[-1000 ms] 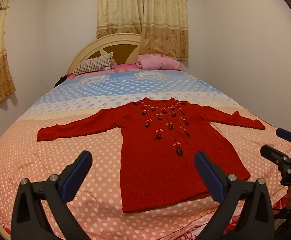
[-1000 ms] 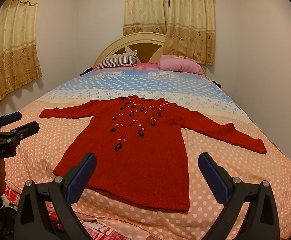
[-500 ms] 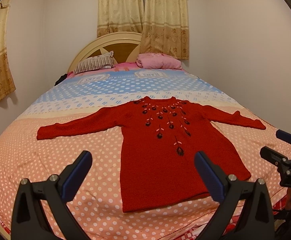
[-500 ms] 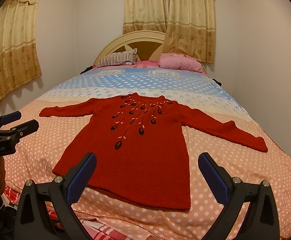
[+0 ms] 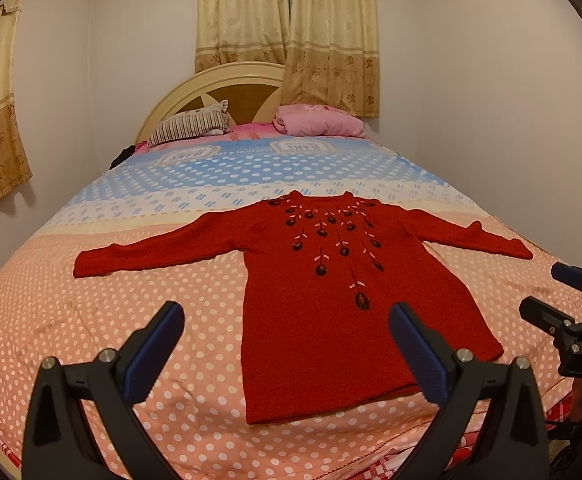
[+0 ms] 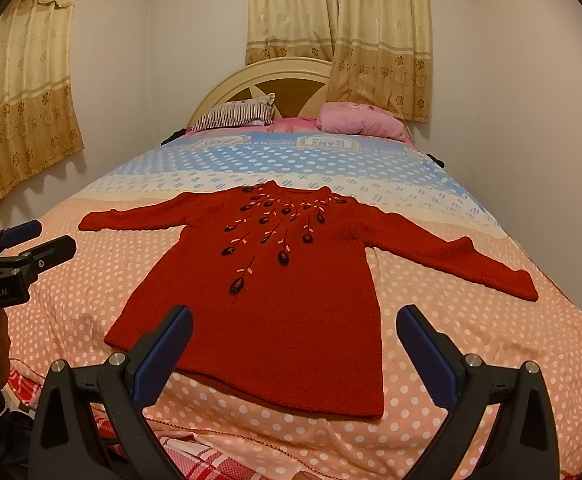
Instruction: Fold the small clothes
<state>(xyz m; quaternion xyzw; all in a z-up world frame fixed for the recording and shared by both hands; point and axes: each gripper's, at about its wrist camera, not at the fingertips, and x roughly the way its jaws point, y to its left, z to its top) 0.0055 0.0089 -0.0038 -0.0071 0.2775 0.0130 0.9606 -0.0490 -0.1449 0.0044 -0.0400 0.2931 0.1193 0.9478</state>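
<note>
A small red knit sweater (image 5: 331, 300) with dark embroidered flowers lies flat and face up on the bed, both sleeves spread out sideways; it also shows in the right wrist view (image 6: 275, 292). My left gripper (image 5: 287, 350) is open and empty, held above the bed's near edge in front of the sweater's hem. My right gripper (image 6: 297, 350) is open and empty, also near the hem. Each gripper shows at the edge of the other's view, the right one (image 5: 563, 300) and the left one (image 6: 31, 240).
The bed has a polka-dot cover (image 5: 91, 320), peach near me and blue farther back. A striped pillow (image 5: 191, 124) and a pink pillow (image 5: 319, 122) lie by the headboard. Walls stand close on both sides, with curtains (image 6: 19, 100) at left and behind.
Both grippers have barely moved; the views shifted very slightly. The sweater lies as before.
</note>
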